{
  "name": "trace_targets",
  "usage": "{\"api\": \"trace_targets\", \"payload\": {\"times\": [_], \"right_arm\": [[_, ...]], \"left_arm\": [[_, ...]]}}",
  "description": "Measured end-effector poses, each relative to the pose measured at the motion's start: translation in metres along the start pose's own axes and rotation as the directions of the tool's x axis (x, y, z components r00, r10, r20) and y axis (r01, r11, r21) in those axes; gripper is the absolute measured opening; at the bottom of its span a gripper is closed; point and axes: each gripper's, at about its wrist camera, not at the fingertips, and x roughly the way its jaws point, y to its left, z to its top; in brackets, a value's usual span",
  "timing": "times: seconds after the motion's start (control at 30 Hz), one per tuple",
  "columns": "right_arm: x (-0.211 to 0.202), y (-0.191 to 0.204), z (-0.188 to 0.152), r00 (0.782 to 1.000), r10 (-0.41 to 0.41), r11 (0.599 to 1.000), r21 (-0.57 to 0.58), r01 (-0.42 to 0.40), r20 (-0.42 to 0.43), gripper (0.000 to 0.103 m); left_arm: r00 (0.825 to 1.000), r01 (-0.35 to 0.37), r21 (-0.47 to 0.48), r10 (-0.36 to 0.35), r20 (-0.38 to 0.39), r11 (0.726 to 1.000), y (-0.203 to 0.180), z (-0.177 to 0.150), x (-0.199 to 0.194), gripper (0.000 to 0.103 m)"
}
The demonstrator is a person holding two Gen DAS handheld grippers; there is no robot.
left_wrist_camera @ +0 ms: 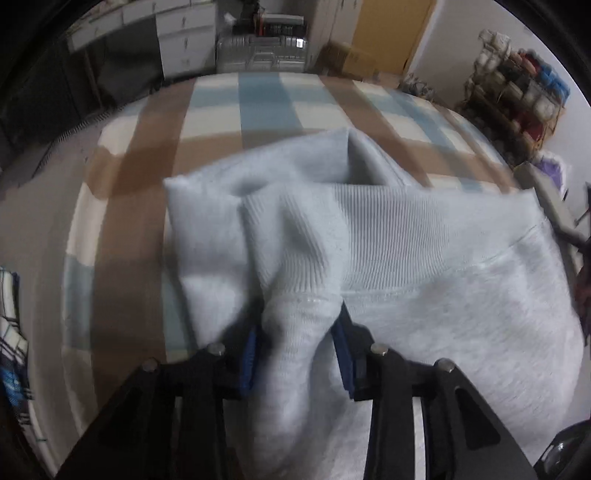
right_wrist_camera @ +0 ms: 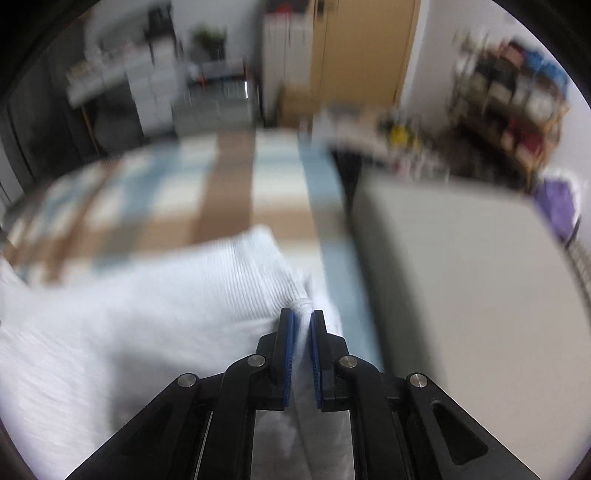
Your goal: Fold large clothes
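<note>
On the checked bed (left_wrist_camera: pixel 258 110) lies a pale grey garment (left_wrist_camera: pixel 461 295), its near ribbed hem bunched thick between the left gripper (left_wrist_camera: pixel 297 332) and pinched thin in the nearly closed right gripper (right_wrist_camera: pixel 302 325)

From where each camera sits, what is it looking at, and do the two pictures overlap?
Left wrist: rides the left gripper, looking down along blue pads clamping a bunch of the pale grey sweatshirt on the checked bed cover.
Right wrist: rides the right gripper, pinching the sweatshirt's edge.
Shared: sweatshirt, bed, yellow door, cluttered shelf.
</note>
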Motion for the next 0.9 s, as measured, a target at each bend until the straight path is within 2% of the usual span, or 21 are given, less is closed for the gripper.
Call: {"api": "trace_targets", "payload": {"times": [0.07, 0.13, 0.17, 0.2, 0.23, 0.27, 0.3, 0.33, 0.37, 0.4, 0.43, 0.5, 0.57, 0.63, 0.67, 0.7, 0.73, 0.77, 0.83, 0.87, 0.9], "right_arm": [[-0.014, 0.001, -0.004, 0.999, -0.018, 0.999, -0.028, 0.019, 0.048, 0.013], [-0.045, 0.002, -0.008, 0.993, -0.031, 0.998, -0.055, 0.037, 0.113, 0.017], [-0.057, 0.001, -0.01, 0.989, -0.026, 0.998, -0.06, 0.035, 0.145, 0.018], [-0.08, 0.004, -0.015, 0.979, -0.013, 0.997, -0.067, 0.027, 0.203, 0.021], [-0.106, 0.01, -0.021, 0.966, 0.025, 0.996, -0.086, -0.003, 0.259, 0.025], [-0.128, 0.017, -0.029, 0.951, 0.069, 0.994, -0.103, -0.039, 0.303, 0.036], [-0.143, 0.026, -0.035, 0.939, 0.109, 0.99, -0.124, -0.071, 0.326, 0.055], [-0.153, 0.04, -0.041, 0.933, 0.161, 0.98, -0.162, -0.113, 0.323, 0.066], [-0.165, 0.064, -0.054, 0.921, 0.257, 0.954, -0.227, -0.194, 0.293, 0.074], [-0.17, 0.084, -0.064, 0.908, 0.325, 0.929, -0.266, -0.256, 0.263, 0.073], [-0.172, 0.099, -0.071, 0.904, 0.356, 0.914, -0.291, -0.283, 0.238, 0.072], [-0.171, 0.152, -0.093, 0.902, 0.395, 0.872, -0.379, -0.309, 0.172, 0.07], [-0.155, 0.196, -0.112, 0.931, 0.344, 0.848, -0.466, -0.254, 0.119, 0.07], [-0.12, 0.222, -0.123, 0.954, 0.299, 0.827, -0.508, -0.242, 0.032, 0.069], [-0.106, 0.225, -0.127, 0.961, 0.278, 0.83, -0.507, -0.232, 0.015, 0.069], [-0.094, 0.217, -0.125, 0.94, 0.342, 0.846, -0.442, -0.3, 0.017, 0.071], [-0.086, 0.208, -0.119, 0.925, 0.379, 0.854, -0.379, -0.358, -0.019, 0.072], [-0.086, 0.203, -0.115, 0.92, 0.39, 0.856, -0.354, -0.377, -0.038, 0.071], [-0.094, 0.196, -0.109, 0.94, 0.334, 0.876, -0.343, -0.339, -0.076, 0.067], [-0.106, 0.188, -0.108, 0.945, 0.321, 0.883, -0.343, -0.321, -0.058, 0.052], [-0.119, 0.177, -0.108, 0.95, 0.312, 0.89, -0.343, -0.3, -0.02, 0.048]], "left_arm": [[0.998, -0.059, 0.003, 0.059, -0.008, 0.998, -0.001, 0.0, -0.011, 0.045], [0.992, -0.122, 0.0, 0.122, 0.012, 0.993, -0.004, -0.001, -0.031, 0.046], [0.986, -0.157, 0.004, 0.156, 0.05, 0.988, -0.006, -0.005, -0.05, 0.047], [0.978, -0.196, 0.008, 0.195, 0.076, 0.981, -0.01, -0.01, -0.063, 0.047], [0.957, -0.268, 0.016, 0.265, 0.116, 0.963, -0.016, -0.016, -0.081, 0.047], [0.944, -0.297, 0.033, 0.288, 0.16, 0.954, -0.024, -0.024, -0.098, 0.048], [0.945, -0.282, 0.049, 0.269, 0.188, 0.958, -0.027, -0.029, -0.107, 0.052], [0.953, -0.232, 0.073, 0.212, 0.215, 0.97, -0.037, -0.039, -0.119, 0.063], [0.963, -0.157, 0.105, 0.129, 0.235, 0.982, -0.048, -0.049, -0.128, 0.071], [0.968, -0.096, 0.133, 0.061, 0.245, 0.986, -0.058, -0.059, -0.131, 0.072], [0.971, -0.057, 0.168, 0.016, 0.239, 0.984, -0.072, -0.071, -0.13, 0.072], [0.977, -0.045, 0.238, -0.008, 0.214, 0.97, -0.094, -0.085, -0.116, 0.072], [0.983, -0.073, 0.276, 0.023, 0.183, 0.958, -0.105, -0.097, -0.092, 0.072], [0.992, -0.112, 0.25, 0.094, 0.083, 0.962, -0.097, -0.107, -0.058, 0.072], [0.994, -0.112, 0.209, 0.107, 0.033, 0.972, -0.085, -0.111, -0.048, 0.075], [0.995, -0.079, 0.165, 0.069, 0.066, 0.983, -0.077, -0.111, -0.05, 0.076], [0.993, -0.067, 0.128, 0.054, 0.1, 0.99, -0.068, -0.112, -0.056, 0.076], [0.993, -0.069, 0.125, 0.056, 0.1, 0.99, -0.062, -0.112, -0.057, 0.076], [0.993, -0.074, 0.131, 0.061, 0.105, 0.989, -0.059, -0.114, -0.064, 0.076], [0.992, -0.081, 0.131, 0.067, 0.106, 0.988, -0.058, -0.113, -0.067, 0.076], [0.992, -0.088, 0.137, 0.074, 0.106, 0.987, -0.058, -0.112, -0.068, 0.076]]}}
